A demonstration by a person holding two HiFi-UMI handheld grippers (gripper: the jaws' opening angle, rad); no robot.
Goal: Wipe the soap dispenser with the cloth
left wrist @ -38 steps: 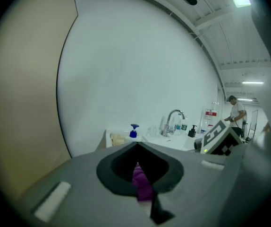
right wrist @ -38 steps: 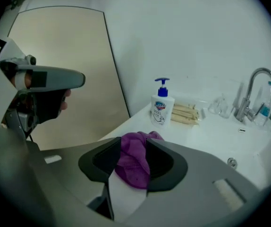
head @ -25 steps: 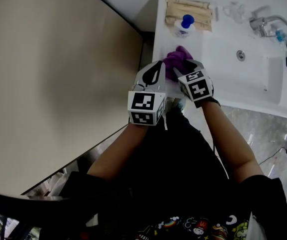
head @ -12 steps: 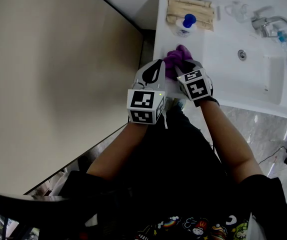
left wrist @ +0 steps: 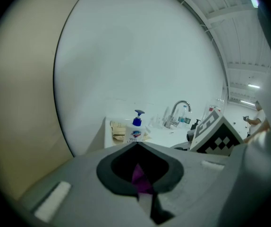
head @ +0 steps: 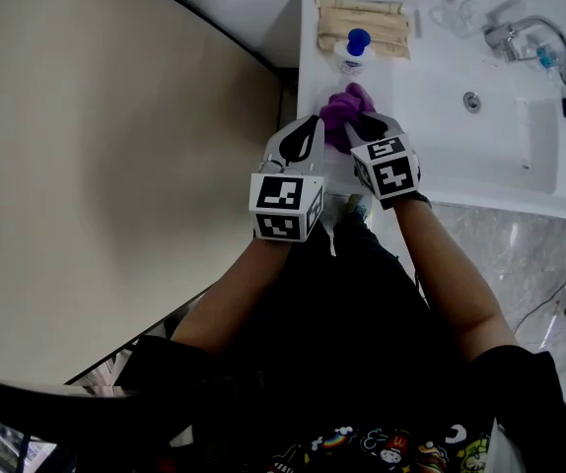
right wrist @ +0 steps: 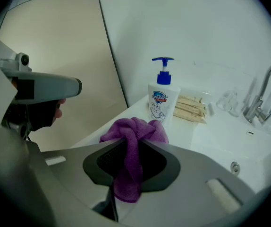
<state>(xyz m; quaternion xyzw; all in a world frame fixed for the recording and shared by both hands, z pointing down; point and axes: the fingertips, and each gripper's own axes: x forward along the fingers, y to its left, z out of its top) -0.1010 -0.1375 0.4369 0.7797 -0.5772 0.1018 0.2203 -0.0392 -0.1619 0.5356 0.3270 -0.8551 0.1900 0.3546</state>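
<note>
Gripping the cloth (right wrist: 134, 129) is as far as we have got, by our judgement; the wiping itself is not yet begun. Our right gripper (head: 364, 126) has just been closing its jaws, and they clench the cloth, which bunches above them in a soft knot and hangs below in a limp tail. Our left gripper (left wrist: 138, 144) has its jaws together too, with a thin sliver of the same cloth caught in the seam between them.

The soap dispenser (right wrist: 163, 100) stands upright ahead of the right jaws, just beyond the cloth's bunched top and, as far as we can tell, not touching it. What is left, we judge, is to carry the cloth forward and work it over the bottle and pump.

The cloth is deep purple and fuzzy, folded in thick rolls. The dispenser is a pale, smooth plastic bottle with a printed label and a blue pump head with a flat spout. It rests on a glossy white surface (head: 308, 87), with a stack of beige, wooden-looking sticks (head: 362, 18) behind it and a curved metal tap (head: 525, 30) off to the right of the jaws.
</note>
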